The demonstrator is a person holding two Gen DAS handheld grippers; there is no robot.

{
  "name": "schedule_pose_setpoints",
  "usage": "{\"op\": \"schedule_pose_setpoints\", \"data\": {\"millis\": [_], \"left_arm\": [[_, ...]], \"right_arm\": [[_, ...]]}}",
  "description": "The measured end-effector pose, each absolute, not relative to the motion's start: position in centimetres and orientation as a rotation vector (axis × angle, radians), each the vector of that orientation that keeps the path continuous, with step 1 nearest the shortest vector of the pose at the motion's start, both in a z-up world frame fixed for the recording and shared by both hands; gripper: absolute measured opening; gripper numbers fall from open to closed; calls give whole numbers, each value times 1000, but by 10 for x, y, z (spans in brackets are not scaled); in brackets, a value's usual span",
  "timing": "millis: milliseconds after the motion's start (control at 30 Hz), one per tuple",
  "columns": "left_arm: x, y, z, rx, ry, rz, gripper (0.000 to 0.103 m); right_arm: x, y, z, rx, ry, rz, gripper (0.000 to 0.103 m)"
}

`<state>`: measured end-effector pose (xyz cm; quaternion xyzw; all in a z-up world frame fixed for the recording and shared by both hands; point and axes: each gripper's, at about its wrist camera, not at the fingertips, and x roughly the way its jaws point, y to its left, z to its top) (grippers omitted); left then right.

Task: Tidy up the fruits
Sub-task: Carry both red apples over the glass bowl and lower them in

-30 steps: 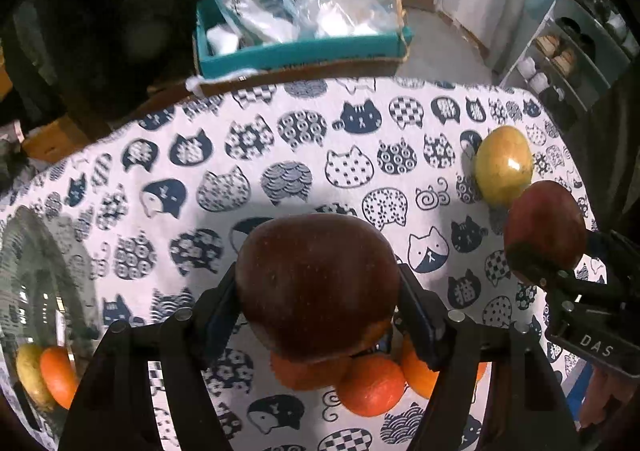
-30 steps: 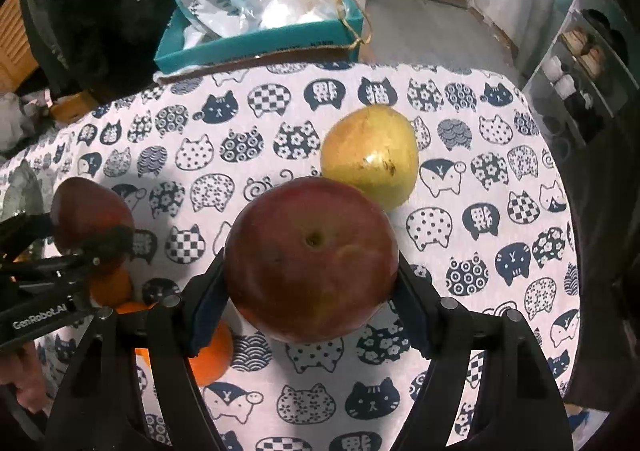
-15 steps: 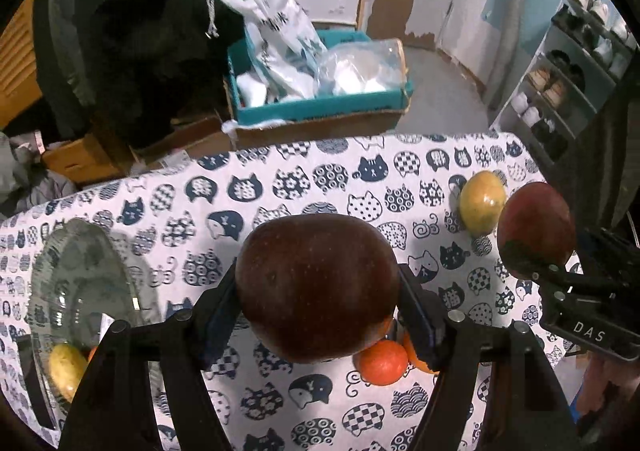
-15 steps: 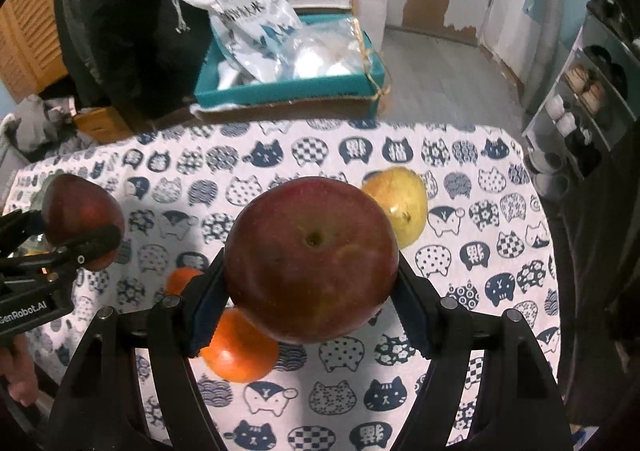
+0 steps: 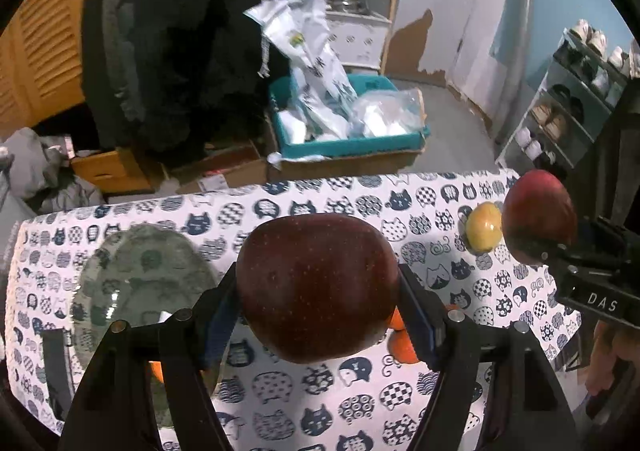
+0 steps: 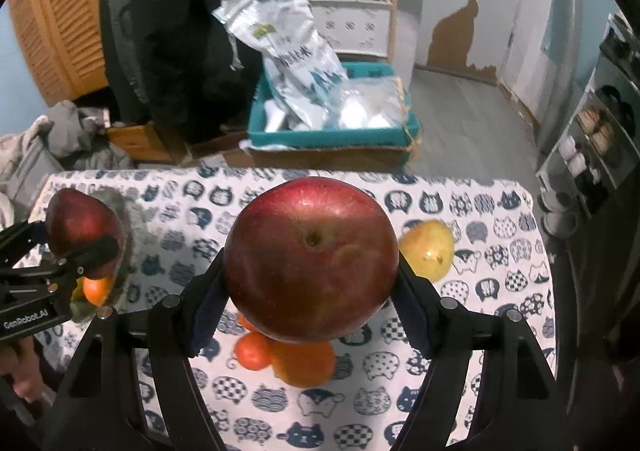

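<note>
Cat-print tablecloth [image 5: 320, 195] now farther below than a second ago: both lifted. Left gripper [image 5: 318, 287] clamps dark red apple [image 5: 316, 287]; right gripper [image 6: 310, 263] clamps glossy red apple [image 6: 310, 259]. Next, probably clear glass plate [image 5: 132, 263].

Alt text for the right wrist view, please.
The right gripper holds a red apple above a cat-print tablecloth. Below lie oranges and a yellow pear; at left, the left gripper holds another apple.
</note>
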<state>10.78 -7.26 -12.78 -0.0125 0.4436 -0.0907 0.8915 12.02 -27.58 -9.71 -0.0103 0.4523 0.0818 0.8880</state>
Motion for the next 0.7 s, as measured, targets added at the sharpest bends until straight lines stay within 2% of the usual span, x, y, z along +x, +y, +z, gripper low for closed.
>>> {"op": "schedule_pose_setpoints", "data": {"millis": [367, 700], "left_arm": [[85, -14, -100, -49, 839, -109, 75], [80, 35, -100, -85, 824, -41, 75]], "right_arm": [[115, -228, -68, -63, 879, 251, 75], [123, -176, -67, -94, 878, 317, 75]]}}
